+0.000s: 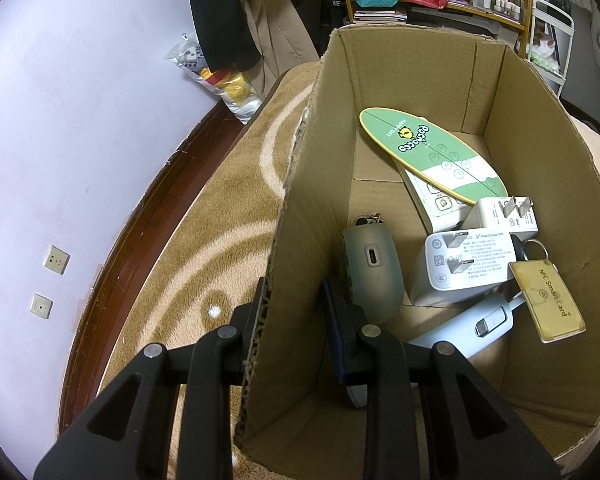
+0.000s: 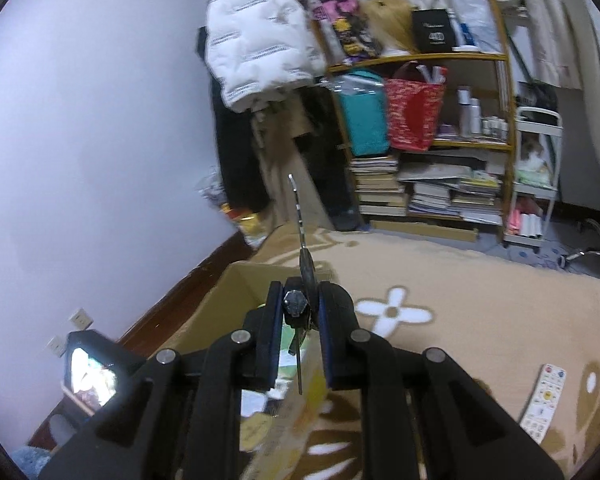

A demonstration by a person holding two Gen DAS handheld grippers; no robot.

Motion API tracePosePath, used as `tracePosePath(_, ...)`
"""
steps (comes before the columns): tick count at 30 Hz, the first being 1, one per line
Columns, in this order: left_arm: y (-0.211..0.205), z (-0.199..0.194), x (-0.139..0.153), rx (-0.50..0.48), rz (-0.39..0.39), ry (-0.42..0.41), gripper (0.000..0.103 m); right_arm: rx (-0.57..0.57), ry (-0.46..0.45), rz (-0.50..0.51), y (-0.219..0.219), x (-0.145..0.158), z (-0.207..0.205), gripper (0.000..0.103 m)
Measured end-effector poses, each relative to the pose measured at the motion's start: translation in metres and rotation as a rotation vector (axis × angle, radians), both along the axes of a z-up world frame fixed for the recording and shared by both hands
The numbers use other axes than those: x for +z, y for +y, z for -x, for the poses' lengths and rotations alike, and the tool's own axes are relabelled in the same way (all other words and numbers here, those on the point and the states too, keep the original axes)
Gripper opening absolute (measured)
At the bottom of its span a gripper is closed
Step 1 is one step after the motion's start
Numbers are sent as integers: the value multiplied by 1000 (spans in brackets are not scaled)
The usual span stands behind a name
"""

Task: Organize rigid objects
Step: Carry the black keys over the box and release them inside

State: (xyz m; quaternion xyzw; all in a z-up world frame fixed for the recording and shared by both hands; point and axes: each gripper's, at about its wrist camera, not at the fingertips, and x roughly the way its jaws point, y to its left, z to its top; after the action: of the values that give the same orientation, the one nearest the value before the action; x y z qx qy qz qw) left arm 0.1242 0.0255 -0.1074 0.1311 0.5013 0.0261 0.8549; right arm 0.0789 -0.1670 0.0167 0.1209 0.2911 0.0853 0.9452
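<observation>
Fingers of left gripper (image 1: 296, 312) straddle cardboard box (image 1: 496, 80) wall, one outside, one inside, partly apart, seemingly pinching it. Right gripper (image 2: 300, 308) is clamped on key bunch (image 2: 300, 264), one key pointing up, above box's open top. Chargers (image 1: 464, 268), NFC card (image 1: 548, 300) lie inside; box sits on patterned blanket (image 2: 460, 280).

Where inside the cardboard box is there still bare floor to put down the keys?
Bare floor of the cardboard box lies near the far left wall, behind the grey case, and in the near corner below the pale blue device. The right side is crowded: green oval board, white chargers, NFC card.
</observation>
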Motion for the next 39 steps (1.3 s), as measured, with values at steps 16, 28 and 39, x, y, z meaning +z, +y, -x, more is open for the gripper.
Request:
tracePosePath(16,2,1,3,-14,13,-7,25,158,87,-31,41,-34,-3,17)
tracePosePath(28,2,0,4,-10,19,-7,25,201,115,-19,50,-39,-2,17)
tracePosePath(39,3,3,5,-11,24,-7,25,129,126,22,41,-37,-2,48)
